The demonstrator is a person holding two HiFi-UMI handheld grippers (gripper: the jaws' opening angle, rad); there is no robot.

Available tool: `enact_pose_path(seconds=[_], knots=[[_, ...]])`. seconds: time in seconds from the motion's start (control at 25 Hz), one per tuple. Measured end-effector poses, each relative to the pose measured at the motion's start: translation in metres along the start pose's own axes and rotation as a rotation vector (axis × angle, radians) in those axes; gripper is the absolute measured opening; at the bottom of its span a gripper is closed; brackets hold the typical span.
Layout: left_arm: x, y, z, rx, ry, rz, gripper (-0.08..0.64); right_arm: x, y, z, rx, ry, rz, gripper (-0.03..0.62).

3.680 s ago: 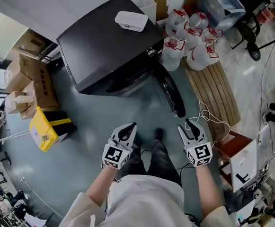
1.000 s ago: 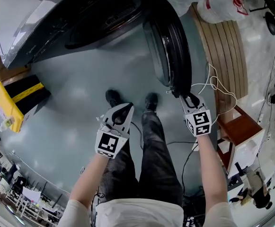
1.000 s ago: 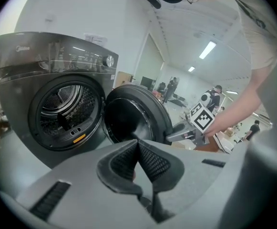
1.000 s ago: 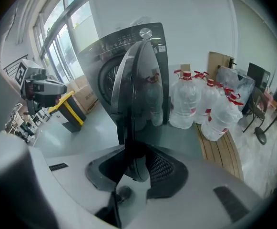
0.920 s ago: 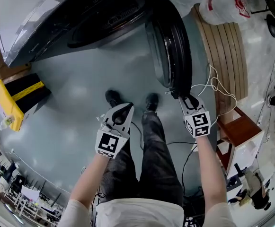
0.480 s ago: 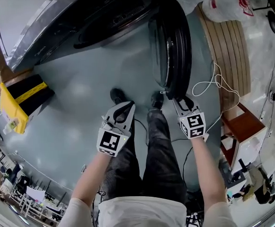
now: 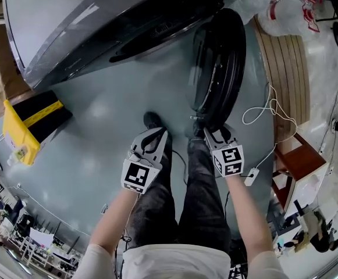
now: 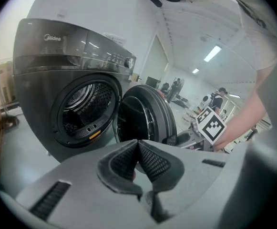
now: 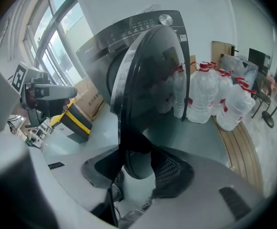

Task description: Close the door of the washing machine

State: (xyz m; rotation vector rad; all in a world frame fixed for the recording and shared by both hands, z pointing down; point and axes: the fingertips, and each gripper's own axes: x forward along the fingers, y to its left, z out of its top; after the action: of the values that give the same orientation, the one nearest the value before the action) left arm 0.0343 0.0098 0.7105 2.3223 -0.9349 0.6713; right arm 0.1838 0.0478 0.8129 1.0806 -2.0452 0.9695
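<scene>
door (image 7: 218,68) | edge-on just beyond right gripper (image 7: 217,133), rim between its jaws, which just opened up | left gripper (image 7: 156,138) pinched together, further left

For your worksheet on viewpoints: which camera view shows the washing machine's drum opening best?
The left gripper view: the drum opening faces the camera, its perforated inside visible. The head view catches only a dark sliver of it from above. In the right gripper view the open door hides it.
</scene>
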Motion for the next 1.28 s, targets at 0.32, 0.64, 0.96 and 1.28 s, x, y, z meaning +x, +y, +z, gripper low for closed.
enact_pose_path(seconds=[0.32,0.64,0.96,1.28], knots=[[-0.024,0.039,-0.011,-0.042,-0.016,0.043,0.006,0.038,0.046,0.022,0.068,-0.011,-0.007,0.215],[-0.052,0.077,-0.028,-0.104,-0.023,0.090,0.006,0.076,0.090,0.052,0.077,-0.001,0.016,0.233],[-0.076,0.107,-0.036,-0.133,-0.056,0.125,0.006,0.108,0.118,0.084,0.107,0.002,0.013,0.239],[-0.107,0.145,-0.045,-0.161,-0.071,0.170,0.006,0.139,0.147,0.120,0.047,0.003,0.054,0.244]])
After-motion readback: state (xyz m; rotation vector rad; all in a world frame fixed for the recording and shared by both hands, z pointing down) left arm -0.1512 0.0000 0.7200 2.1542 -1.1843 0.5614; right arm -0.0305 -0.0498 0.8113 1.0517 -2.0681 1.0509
